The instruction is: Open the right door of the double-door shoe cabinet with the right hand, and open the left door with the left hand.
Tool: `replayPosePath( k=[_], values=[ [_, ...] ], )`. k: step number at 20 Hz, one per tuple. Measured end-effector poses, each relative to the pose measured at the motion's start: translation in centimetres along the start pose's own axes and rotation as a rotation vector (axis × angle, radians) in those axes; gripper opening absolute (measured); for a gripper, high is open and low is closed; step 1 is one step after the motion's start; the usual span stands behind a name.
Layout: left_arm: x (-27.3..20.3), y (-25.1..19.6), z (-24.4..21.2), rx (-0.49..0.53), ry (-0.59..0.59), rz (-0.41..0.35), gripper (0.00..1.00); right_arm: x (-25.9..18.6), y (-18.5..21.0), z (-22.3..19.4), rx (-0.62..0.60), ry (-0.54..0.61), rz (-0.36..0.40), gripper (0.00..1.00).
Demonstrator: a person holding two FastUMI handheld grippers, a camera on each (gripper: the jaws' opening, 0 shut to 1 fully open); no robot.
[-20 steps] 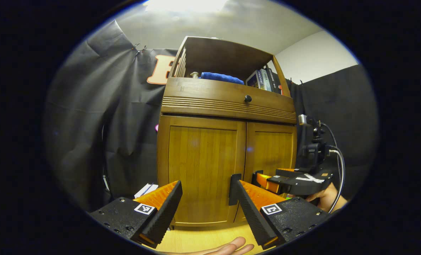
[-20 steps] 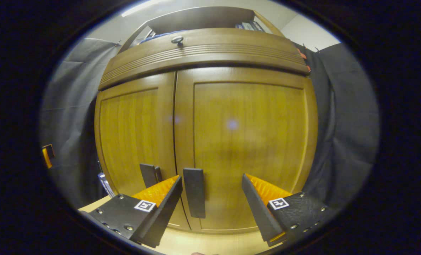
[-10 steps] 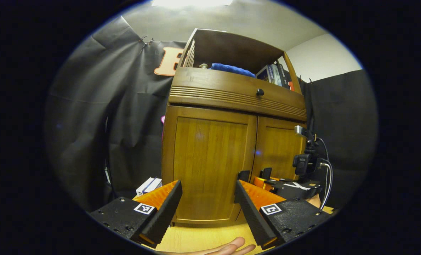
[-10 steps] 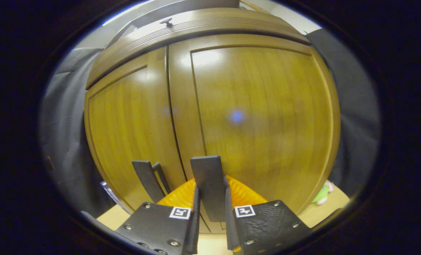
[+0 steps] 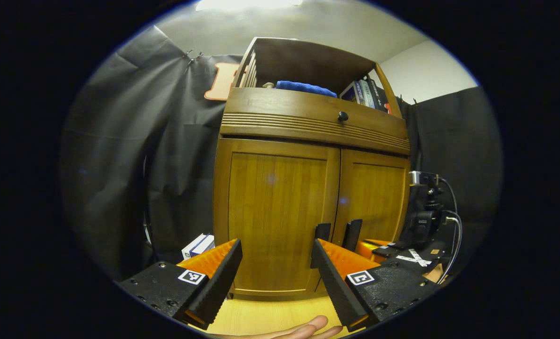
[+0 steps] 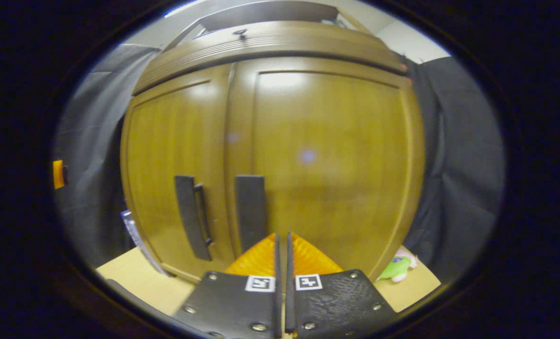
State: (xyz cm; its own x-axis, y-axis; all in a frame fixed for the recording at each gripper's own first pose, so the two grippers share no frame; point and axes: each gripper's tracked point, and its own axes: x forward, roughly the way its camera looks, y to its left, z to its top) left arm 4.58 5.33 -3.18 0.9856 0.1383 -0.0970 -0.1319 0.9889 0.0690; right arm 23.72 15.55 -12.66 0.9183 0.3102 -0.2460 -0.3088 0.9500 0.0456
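Note:
The wooden shoe cabinet [image 5: 308,132] stands in front of me with both doors looking closed. In the left gripper view, the left door [image 5: 272,216] carries a dark upright handle [image 5: 323,231] at its inner edge. My left gripper [image 5: 276,245] is open a short way in front of that door, holding nothing. My right gripper [image 5: 378,247] sits low in front of the right door [image 5: 374,197]. In the right gripper view, my right gripper [image 6: 282,240] is shut with nothing between its fingers. It is just below and to the right of the right door's handle [image 6: 250,212].
A drawer with a round knob [image 5: 342,116] runs above the doors. The open shelf holds a blue cloth [image 5: 303,87] and books [image 5: 362,93]. A white box [image 5: 197,245] lies left of the cabinet and a green plush toy [image 6: 395,268] to its right. A hand [image 5: 303,329] shows at the bottom.
My right gripper closed around the right door's handle half a second ago; now it has drawn back, off the handle, fingers shut together. My left gripper has stayed open and barely moved.

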Motion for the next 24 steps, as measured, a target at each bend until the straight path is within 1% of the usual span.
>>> replayPosePath(
  k=[1, 2, 3, 4, 5, 6, 7, 8, 9, 10, 12, 13, 14, 15, 17, 18, 20, 21, 22, 23, 24],
  values=[
    [0.2, -0.2, -0.1, 0.009, 0.001, -0.001, 0.93, 0.3, 0.8, 0.1, 0.025, -0.018, 0.050, 0.00],
    [0.4, -0.2, -0.2, 0.011, 0.007, 0.001, 0.94, 0.4, 0.9, 0.1, 0.018, -0.030, 0.051, 0.01],
    [0.5, -0.2, -0.5, 0.008, 0.011, 0.007, 0.88, 0.3, 0.9, -0.2, -0.015, -0.039, 0.069, 0.10],
    [0.6, -0.1, -0.5, 0.006, 0.014, 0.011, 0.88, 0.2, 1.7, -0.2, -0.055, -0.051, 0.095, 0.14],
    [0.8, -0.1, -0.5, 0.003, 0.016, 0.012, 0.88, 0.3, 2.4, -0.4, -0.098, -0.059, 0.103, 0.22],
    [0.9, 0.0, -0.4, 0.000, 0.017, 0.012, 0.88, 0.3, 2.5, -0.1, -0.133, -0.074, 0.089, 0.29],
    [0.9, 0.0, -0.5, -0.004, 0.018, 0.010, 0.88, 0.9, 3.2, -0.1, -0.155, -0.081, 0.091, 0.49],
    [0.9, 0.0, -0.4, -0.005, 0.018, 0.005, 0.88, 1.2, 3.3, 0.1, -0.174, -0.088, 0.055, 0.58],
    [0.9, 0.0, -0.4, -0.005, 0.018, 0.002, 0.88, 1.4, 2.9, 0.1, -0.174, -0.086, 0.015, 0.54],
    [0.8, 0.1, -0.4, -0.005, 0.018, 0.001, 0.88, 1.5, 2.6, 0.3, -0.149, -0.089, -0.011, 0.58],
    [0.6, 0.4, -0.1, -0.007, 0.013, -0.003, 0.88, 2.6, 2.6, 0.9, -0.066, -0.083, -0.030, 0.58],
    [0.5, 0.5, -0.1, -0.010, 0.009, -0.004, 0.88, 3.1, 3.0, 1.1, -0.036, -0.073, -0.027, 0.54],
    [0.4, 0.6, 0.0, -0.015, 0.008, -0.004, 0.93, 2.9, 3.0, 1.2, -0.024, -0.061, -0.034, 0.58],
    [0.5, 0.7, 0.0, -0.020, 0.008, -0.005, 0.93, 3.7, 3.3, 1.3, -0.028, -0.064, -0.038, 0.49],
    [0.5, 0.8, 0.0, -0.022, 0.011, -0.005, 0.93, 4.0, 3.0, 1.3, -0.066, -0.067, -0.048, 0.32],
    [0.6, 0.7, -0.1, -0.023, 0.012, -0.005, 0.93, 4.0, 3.1, 1.3, -0.065, -0.057, -0.045, 0.31],
    [0.7, 0.2, -0.3, -0.026, 0.020, -0.012, 0.93, 4.2, 3.3, 1.1, -0.011, -0.032, -0.041, 0.30],
    [0.8, -0.1, -0.5, -0.027, 0.024, -0.019, 0.94, 4.2, 3.0, 1.1, -0.027, -0.028, -0.042, 0.29],
    [0.9, -0.3, -0.6, -0.022, 0.030, -0.024, 0.88, 3.4, 2.9, 1.1, -0.053, -0.024, -0.042, 0.30],
    [1.0, -0.5, -0.9, -0.014, 0.037, -0.025, 0.88, 3.7, 3.0, 1.2, -0.061, -0.024, -0.041, 0.25],
    [1.0, -0.5, -0.9, -0.007, 0.037, -0.022, 0.88, 3.3, 3.1, 1.3, -0.034, -0.013, -0.032, 0.19]
  ],
)
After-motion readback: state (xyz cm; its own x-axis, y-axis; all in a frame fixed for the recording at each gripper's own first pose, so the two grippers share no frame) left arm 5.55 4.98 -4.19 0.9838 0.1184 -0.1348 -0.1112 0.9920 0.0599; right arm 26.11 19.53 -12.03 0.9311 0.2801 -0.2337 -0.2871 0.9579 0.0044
